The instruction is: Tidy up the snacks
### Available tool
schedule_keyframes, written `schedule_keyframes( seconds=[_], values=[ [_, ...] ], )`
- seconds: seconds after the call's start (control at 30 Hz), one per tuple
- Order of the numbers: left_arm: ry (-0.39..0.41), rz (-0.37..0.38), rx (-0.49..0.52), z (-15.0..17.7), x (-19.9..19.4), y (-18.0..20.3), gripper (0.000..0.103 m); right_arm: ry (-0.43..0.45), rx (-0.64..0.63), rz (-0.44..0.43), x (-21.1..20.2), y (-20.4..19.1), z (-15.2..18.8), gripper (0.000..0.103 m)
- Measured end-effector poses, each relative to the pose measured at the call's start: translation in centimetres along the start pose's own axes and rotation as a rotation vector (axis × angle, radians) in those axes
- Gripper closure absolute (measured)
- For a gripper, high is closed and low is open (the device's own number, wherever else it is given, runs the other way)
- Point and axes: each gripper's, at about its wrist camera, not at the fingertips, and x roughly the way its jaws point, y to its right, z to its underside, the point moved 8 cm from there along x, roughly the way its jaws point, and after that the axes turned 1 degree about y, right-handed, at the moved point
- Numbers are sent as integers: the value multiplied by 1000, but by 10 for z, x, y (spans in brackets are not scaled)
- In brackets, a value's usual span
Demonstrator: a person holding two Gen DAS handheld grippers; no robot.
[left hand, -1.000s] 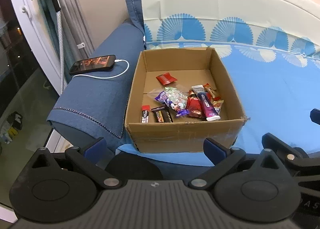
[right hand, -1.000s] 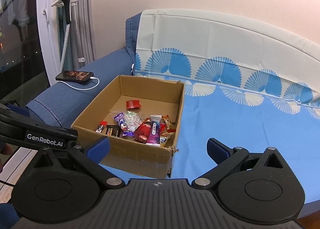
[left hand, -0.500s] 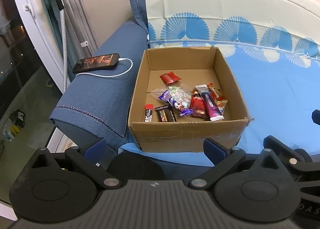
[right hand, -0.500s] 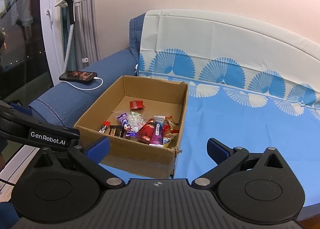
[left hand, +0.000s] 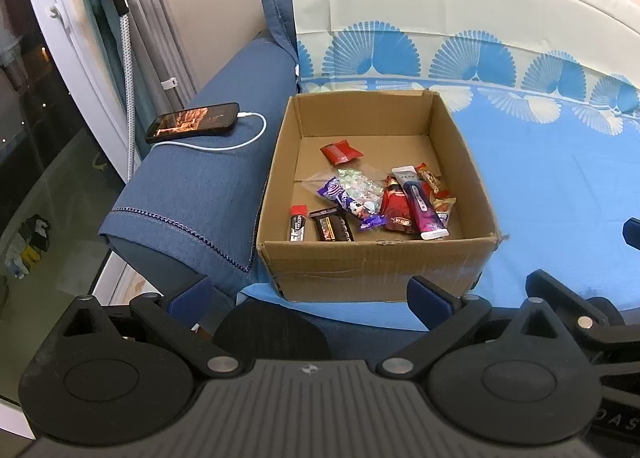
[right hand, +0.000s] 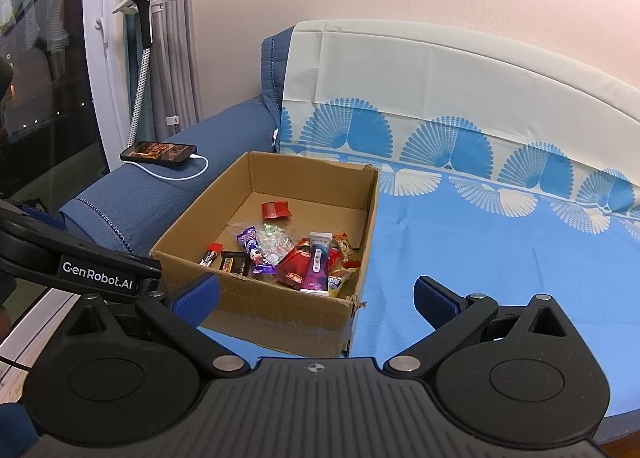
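Observation:
An open cardboard box [left hand: 372,266] [right hand: 280,310] stands on the blue sofa cover. Inside lie several snacks: a red packet [left hand: 340,151] [right hand: 275,209], a purple wrapper [left hand: 344,202] [right hand: 254,248], a clear candy bag [left hand: 358,182], a purple tube [left hand: 418,202] [right hand: 318,262], a red pouch [left hand: 394,206], and two dark bars [left hand: 298,223] [left hand: 331,224]. My left gripper [left hand: 310,294] is open and empty, just in front of the box. My right gripper [right hand: 316,296] is open and empty, in front of the box's right front corner.
A phone [left hand: 192,122] [right hand: 158,152] with a white charging cable lies on the blue sofa armrest [left hand: 192,194], left of the box. A garment steamer stand [right hand: 142,18] and curtains stand by the window at left. Blue patterned cover [right hand: 480,250] spreads right of the box.
Both views have drifted slightly; the box sits a little more to the right and nearer in each. Nothing in the box has moved. Both grippers remain open.

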Motion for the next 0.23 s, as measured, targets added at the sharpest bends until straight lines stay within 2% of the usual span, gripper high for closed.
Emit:
schedule_keyframes(
  seconds=[0.23],
  values=[
    [-11, -18, 0, 1, 4, -1, 0, -5, 6, 8, 6, 2, -1, 0]
  ],
)
